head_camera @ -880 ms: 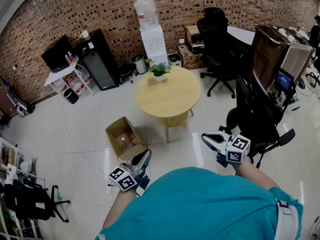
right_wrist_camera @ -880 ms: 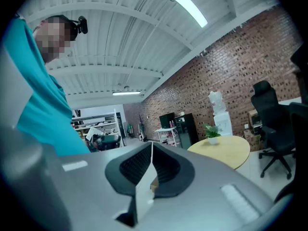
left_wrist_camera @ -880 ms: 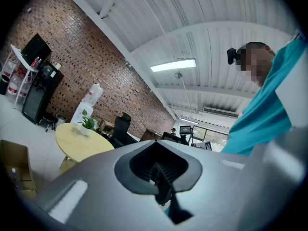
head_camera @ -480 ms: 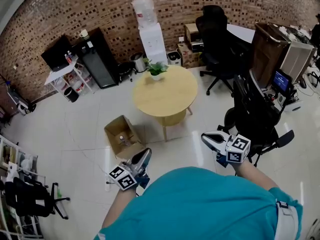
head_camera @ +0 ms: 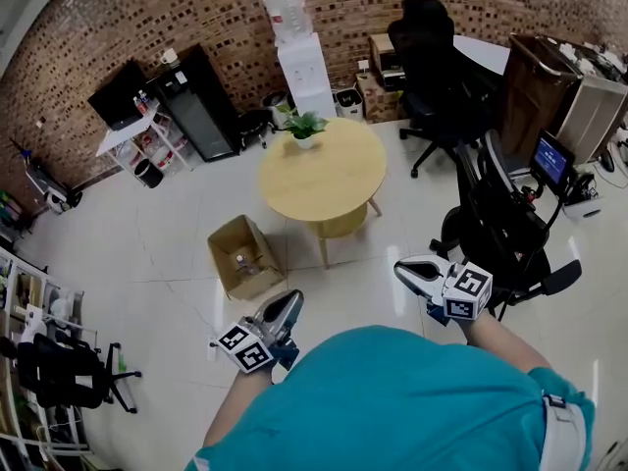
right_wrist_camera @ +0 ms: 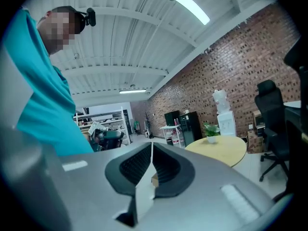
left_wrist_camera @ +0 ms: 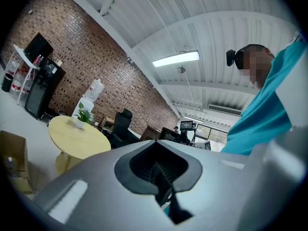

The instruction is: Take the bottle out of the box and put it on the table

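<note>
An open cardboard box (head_camera: 243, 256) stands on the white floor left of the round wooden table (head_camera: 324, 173). A small clear bottle (head_camera: 238, 259) sits inside it; the bottle (left_wrist_camera: 9, 163) also shows at the far left of the left gripper view, in the box (left_wrist_camera: 12, 158). My left gripper (head_camera: 287, 305) is held near my body, just below and right of the box, shut and empty. My right gripper (head_camera: 404, 271) hangs further right, also shut with nothing in it. Both point slightly upward toward the table (right_wrist_camera: 222, 148).
A potted plant (head_camera: 302, 126) stands on the table's far edge. Behind it are a water dispenser (head_camera: 299, 65), a black fridge (head_camera: 201, 106) and black office chairs (head_camera: 437, 67). Another chair (head_camera: 505, 229) is close on my right. Shelving (head_camera: 39, 361) lines the left.
The head view has shifted slightly; the box and table sit a little higher and further left in the frame. Both grippers stay shut in the same place near my body.
</note>
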{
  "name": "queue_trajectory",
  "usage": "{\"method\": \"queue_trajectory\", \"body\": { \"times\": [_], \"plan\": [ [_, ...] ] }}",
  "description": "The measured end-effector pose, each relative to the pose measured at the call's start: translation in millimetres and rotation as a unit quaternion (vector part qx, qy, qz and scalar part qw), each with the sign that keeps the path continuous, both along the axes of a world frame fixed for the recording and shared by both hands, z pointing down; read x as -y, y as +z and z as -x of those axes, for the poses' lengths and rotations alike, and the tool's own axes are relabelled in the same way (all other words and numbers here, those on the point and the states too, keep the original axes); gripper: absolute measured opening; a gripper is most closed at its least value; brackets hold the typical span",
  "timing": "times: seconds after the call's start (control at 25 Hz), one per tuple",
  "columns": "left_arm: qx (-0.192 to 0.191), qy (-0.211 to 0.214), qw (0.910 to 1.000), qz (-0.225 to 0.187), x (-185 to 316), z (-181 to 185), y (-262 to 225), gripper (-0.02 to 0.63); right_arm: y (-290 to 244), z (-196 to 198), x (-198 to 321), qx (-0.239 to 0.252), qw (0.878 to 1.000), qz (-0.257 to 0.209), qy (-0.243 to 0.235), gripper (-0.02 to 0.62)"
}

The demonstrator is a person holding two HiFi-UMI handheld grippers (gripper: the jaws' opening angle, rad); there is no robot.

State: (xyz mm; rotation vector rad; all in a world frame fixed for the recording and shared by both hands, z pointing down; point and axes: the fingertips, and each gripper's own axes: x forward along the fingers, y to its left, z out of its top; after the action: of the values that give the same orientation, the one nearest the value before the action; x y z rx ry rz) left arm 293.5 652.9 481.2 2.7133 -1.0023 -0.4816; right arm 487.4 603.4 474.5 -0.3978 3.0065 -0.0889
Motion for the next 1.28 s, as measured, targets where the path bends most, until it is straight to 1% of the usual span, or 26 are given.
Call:
{"method": "queue_trajectory", "body": {
  "times": [0.16, 0.24, 0.28, 0.4, 0.52, 0.6, 0.68, 0.8, 0.92, 1.0, 1.08, 1.2, 1.28],
  "plan": [
    [0.001, -0.005, 1.0, 0.005, 4.0, -26.2, -5.6, 0.0, -4.0, -26.2, 8.8, -0.003, 1.0, 0.003, -0.001, 0.011],
    [0.001, -0.006, 1.0, 0.006, 9.9, -28.2, -6.5, 0.0, -5.1, -29.0, 15.2, -0.003, 1.0, 0.006, 0.0, 0.011],
    [-0.001, -0.005, 1.0, 0.005, 16.4, -22.6, -5.6, 0.0, -4.5, -23.4, 21.1, -0.004, 1.0, 0.006, 0.0, 0.012],
    [-0.009, 0.001, 1.0, -0.002, 50.5, 16.3, -0.3, 0.0, -1.4, 16.5, 52.6, -0.011, 1.0, 0.004, 0.003, 0.012],
    [-0.013, 0.013, 0.9998, -0.006, 84.3, 72.6, 2.8, 0.0, -5.1, 72.8, 83.1, -0.011, 1.0, 0.006, 0.015, 0.012],
    [-0.016, 0.024, 0.9996, -0.009, 91.0, 109.9, -2.0, 0.0, -13.1, 108.1, 86.4, -0.013, 1.0, 0.004, 0.024, 0.012],
    [-0.014, 0.036, 0.9992, -0.015, 97.6, 145.5, -9.1, 0.0, -23.4, 139.8, 90.8, -0.007, 0.999, 0.01, 0.034, 0.012],
    [-0.009, 0.052, 0.9984, -0.022, 121.9, 195.6, -15.9, 0.0, -34.6, 184.6, 115.7, 0.005, 0.998, 0.028, 0.053, 0.012],
    [0.0, 0.065, 0.9975, -0.027, 147.0, 237.2, -17.1, 0.001, -38.2, 225.7, 140.2, 0.001, 0.998, 0.031, 0.062, 0.012],
    [-0.005, 0.06, 0.9981, -0.018, 164.3, 257.2, -17.0, 0.0, -37.3, 244.5, 155.5, -0.005, 0.997, 0.037, 0.063, 0.012],
    [-0.018, 0.051, 0.9985, -0.006, 180.2, 266.9, -13.8, 0.0, -33.8, 252.8, 171.4, -0.012, 0.997, 0.044, 0.061, 0.012],
    [-0.014, 0.047, 0.9988, -0.006, 203.0, 262.6, 2.0, 0.0, -21.7, 247.3, 202.6, -0.011, 0.997, 0.051, 0.056, 0.012],
    [-0.011, 0.034, 0.9994, 0.004, 221.8, 253.3, 14.1, 0.0, -10.0, 238.0, 230.3, -0.005, 0.997, 0.055, 0.047, 0.012]
  ]
}}
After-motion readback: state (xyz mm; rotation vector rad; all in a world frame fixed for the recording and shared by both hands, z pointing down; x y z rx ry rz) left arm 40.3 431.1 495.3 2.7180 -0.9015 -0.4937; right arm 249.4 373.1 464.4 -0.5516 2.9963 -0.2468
